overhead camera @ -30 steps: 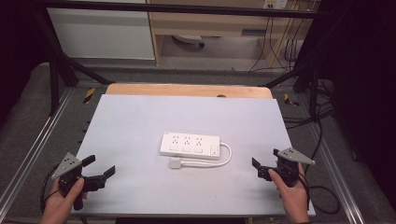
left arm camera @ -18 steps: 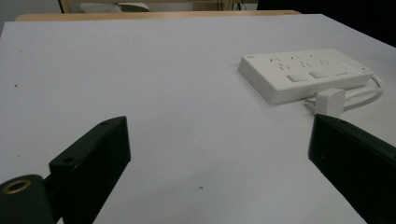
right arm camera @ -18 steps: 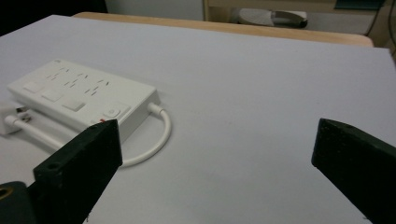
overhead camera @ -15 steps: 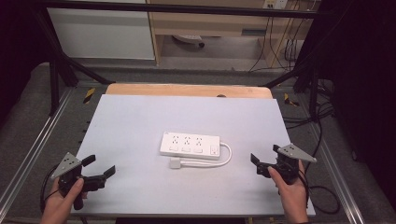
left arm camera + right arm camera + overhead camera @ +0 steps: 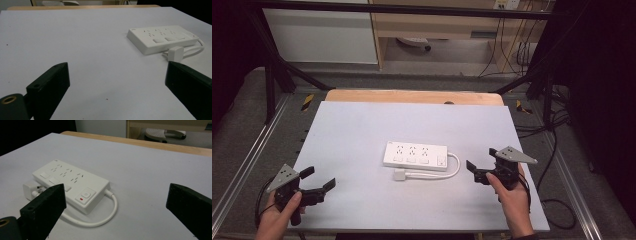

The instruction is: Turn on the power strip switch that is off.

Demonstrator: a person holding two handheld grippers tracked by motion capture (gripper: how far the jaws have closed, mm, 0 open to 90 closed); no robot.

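While the white power strip lies mid-table with its cable looped to the plug, the right gripper hangs near it, jaws spread wide; the left gripper sits well apart, likewise spread, both empty.

We're looking along the left gripper, its black jaws spread wide over the white table, nothing between them. Up at two o'clock lies the power strip, its cord looping back to a plug just beside it.
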